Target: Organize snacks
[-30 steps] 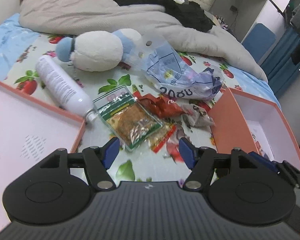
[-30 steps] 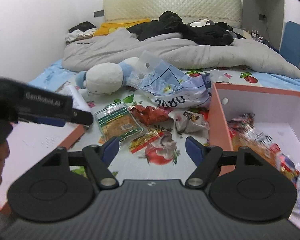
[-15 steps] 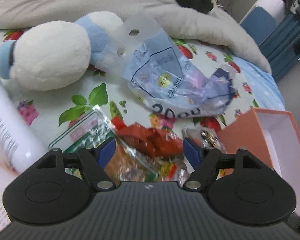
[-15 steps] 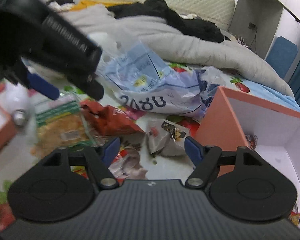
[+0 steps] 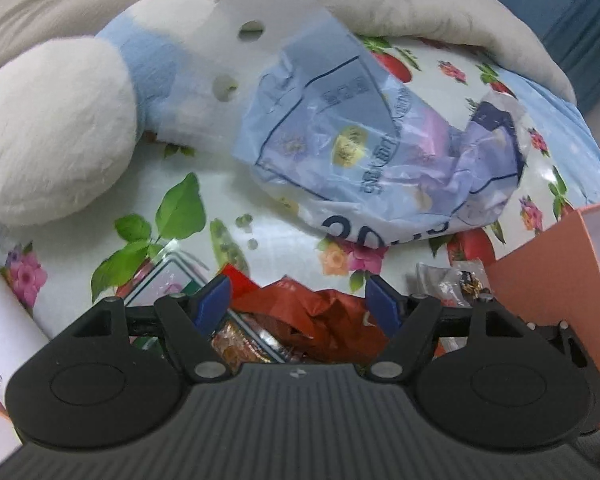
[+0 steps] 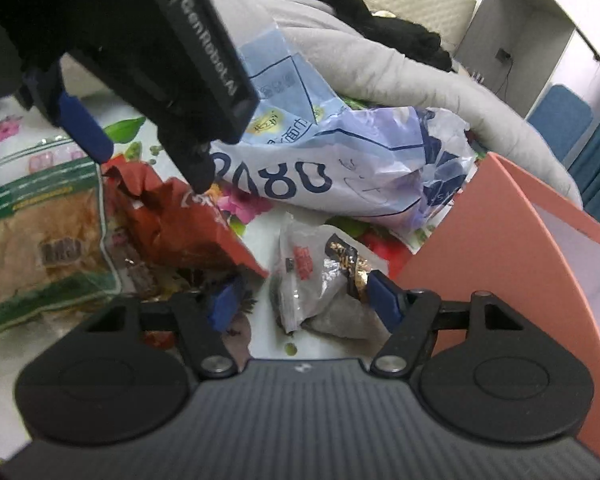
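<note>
Both grippers have dropped toward the snacks beside the box (image 6: 499, 240).
Left gripper (image 5: 300, 300) spread over red packet (image 5: 319, 316); right gripper (image 6: 303, 296) closing around clear packet (image 6: 315, 280), not yet pinching.

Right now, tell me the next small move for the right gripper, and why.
Probably ease down a little and finish closing on the silver packet. The right gripper has its jaws closing with the packet between them, but the pads do not yet seem to press it. The orange box stands just beside, ready to receive it.

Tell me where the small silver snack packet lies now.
In the right wrist view the small silver snack packet lies on the floral sheet, between the red wrapper and the orange box.
</note>
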A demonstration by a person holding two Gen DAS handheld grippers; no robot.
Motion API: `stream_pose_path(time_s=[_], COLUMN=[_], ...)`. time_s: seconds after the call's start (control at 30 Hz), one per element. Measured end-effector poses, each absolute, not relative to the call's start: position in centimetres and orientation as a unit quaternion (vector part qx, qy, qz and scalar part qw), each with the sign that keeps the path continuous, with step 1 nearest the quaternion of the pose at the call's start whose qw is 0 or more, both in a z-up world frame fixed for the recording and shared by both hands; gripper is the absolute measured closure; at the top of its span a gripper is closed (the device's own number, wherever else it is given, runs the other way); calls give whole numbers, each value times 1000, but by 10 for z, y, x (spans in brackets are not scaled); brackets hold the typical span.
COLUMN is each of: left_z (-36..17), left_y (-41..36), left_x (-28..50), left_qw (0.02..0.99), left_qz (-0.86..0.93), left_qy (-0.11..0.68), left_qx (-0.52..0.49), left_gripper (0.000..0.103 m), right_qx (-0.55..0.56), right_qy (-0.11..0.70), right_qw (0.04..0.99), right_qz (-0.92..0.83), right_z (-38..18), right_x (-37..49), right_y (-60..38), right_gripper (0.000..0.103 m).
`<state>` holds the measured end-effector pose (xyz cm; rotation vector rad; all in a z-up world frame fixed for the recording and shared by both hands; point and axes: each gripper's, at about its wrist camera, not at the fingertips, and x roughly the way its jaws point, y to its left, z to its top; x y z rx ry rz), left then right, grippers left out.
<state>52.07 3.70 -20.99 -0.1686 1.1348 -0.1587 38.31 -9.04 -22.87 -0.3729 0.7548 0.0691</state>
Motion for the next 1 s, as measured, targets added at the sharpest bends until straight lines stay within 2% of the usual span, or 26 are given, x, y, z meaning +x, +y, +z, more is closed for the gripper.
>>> stream_pose_path(time_s=[0.07, 0.1, 0.13, 0.27, 0.37, 0.4, 0.43, 0.63, 1.0], left_z=[-212, -212, -212, -214, -215, -214, -214, -199, -166], left_y=[39, 39, 40, 36, 31, 30, 28, 21, 26], left_x=[518, 517, 516, 516, 518, 517, 517, 502, 446], left_qw=[833, 834, 835, 840, 841, 843, 841, 851, 856], left_qz=[-77, -78, -81, -73, -72, -73, -75, -83, -79], left_qy=[540, 539, 537, 530, 529, 526, 530, 513, 503], left_qx=[-87, -89, -91, -93, -91, -86, -82, -73, -83], left_gripper=[27, 30, 34, 48, 70, 96, 100, 103, 103], right_qx=[-181, -184, -183, -182, -170, -165, -159, -126, -85], right_qy=[368, 369, 370, 375, 378, 380, 380, 387, 407], right_qw=[911, 911, 910, 908, 909, 910, 911, 913, 906], right_qz=[33, 28, 30, 34, 33, 32, 30, 30, 81], right_z=[-228, -228, -228, -228, -225, -224, -223, -215, -198], right_x=[383, 382, 382, 384, 387, 387, 386, 379, 327], right_y=[-90, -91, -91, -92, -96, -98, -100, -112, -112], right_gripper=[43, 51, 53, 58, 63, 64, 66, 73, 73])
